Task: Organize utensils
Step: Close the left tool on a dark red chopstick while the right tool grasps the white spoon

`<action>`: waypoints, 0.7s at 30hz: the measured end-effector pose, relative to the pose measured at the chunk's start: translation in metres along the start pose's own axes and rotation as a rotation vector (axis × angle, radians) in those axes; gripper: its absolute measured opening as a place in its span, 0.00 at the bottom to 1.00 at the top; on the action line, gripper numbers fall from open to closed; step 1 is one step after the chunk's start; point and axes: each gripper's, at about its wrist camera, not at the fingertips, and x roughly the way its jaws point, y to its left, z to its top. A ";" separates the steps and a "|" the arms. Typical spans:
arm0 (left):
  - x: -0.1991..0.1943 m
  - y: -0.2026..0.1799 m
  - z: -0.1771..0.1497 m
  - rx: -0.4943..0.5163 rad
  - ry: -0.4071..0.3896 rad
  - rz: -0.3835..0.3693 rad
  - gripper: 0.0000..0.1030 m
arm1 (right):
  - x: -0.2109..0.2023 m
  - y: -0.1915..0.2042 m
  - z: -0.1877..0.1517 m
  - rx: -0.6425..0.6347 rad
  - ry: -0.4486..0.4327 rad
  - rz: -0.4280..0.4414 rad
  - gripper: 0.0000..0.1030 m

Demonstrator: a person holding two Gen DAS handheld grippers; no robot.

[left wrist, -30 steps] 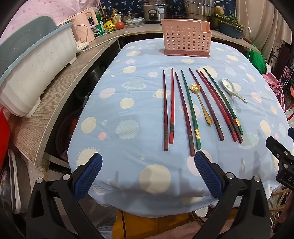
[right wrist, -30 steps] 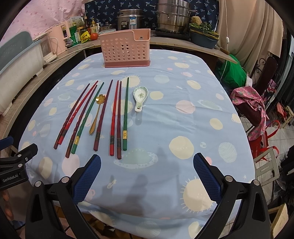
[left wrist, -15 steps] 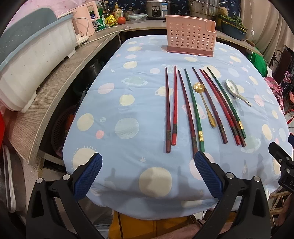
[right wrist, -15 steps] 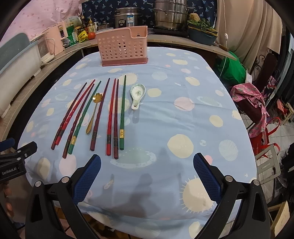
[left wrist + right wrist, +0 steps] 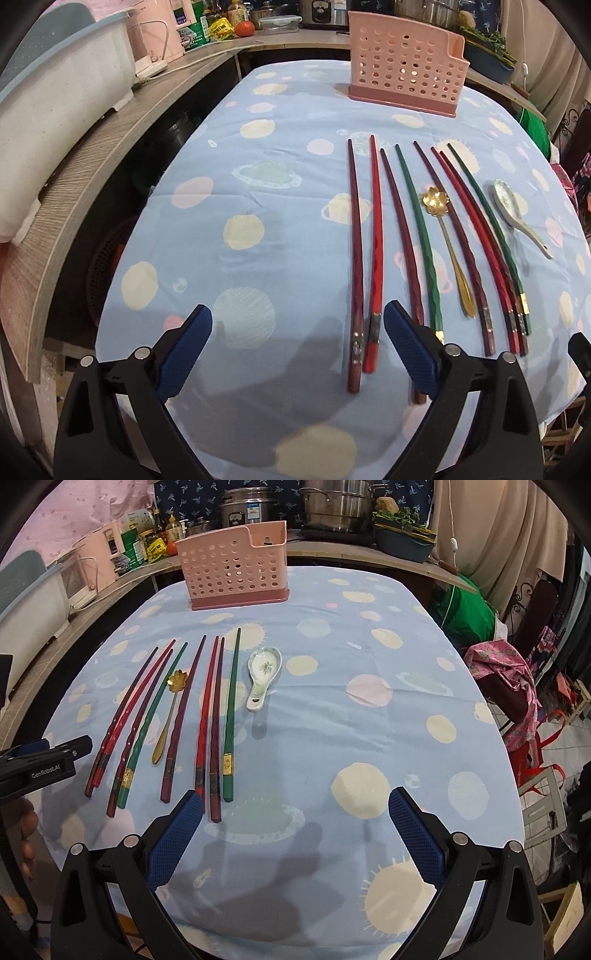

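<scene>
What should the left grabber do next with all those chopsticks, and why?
Probably ease the open left gripper forward and down around the near ends of the dark red chopstick and bright red chopstick. They lie between its fingers, untouched, and the pink holder looks empty.

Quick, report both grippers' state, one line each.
Left gripper: open, holding nothing, its fingers over the near ends of the leftmost chopsticks.
Right gripper: open, holding nothing, above the tablecloth.
</scene>
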 end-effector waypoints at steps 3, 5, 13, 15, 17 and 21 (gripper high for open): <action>0.011 0.000 0.004 -0.001 0.018 -0.015 0.83 | 0.004 0.001 0.004 0.001 0.002 0.001 0.93; 0.017 -0.001 0.005 -0.001 0.030 -0.019 0.80 | 0.006 0.002 0.007 -0.001 0.001 -0.001 0.94; 0.024 0.004 0.002 -0.010 0.065 -0.056 0.69 | 0.012 0.005 0.013 -0.005 0.007 0.000 0.94; 0.024 0.006 -0.004 -0.010 0.078 -0.066 0.68 | 0.013 0.005 0.014 -0.007 0.007 -0.002 0.94; 0.021 0.006 -0.009 -0.004 0.076 -0.067 0.66 | 0.014 0.005 0.016 -0.007 0.006 -0.002 0.94; 0.015 0.009 -0.016 -0.002 0.081 -0.075 0.57 | 0.017 0.005 0.022 -0.006 -0.002 0.007 0.94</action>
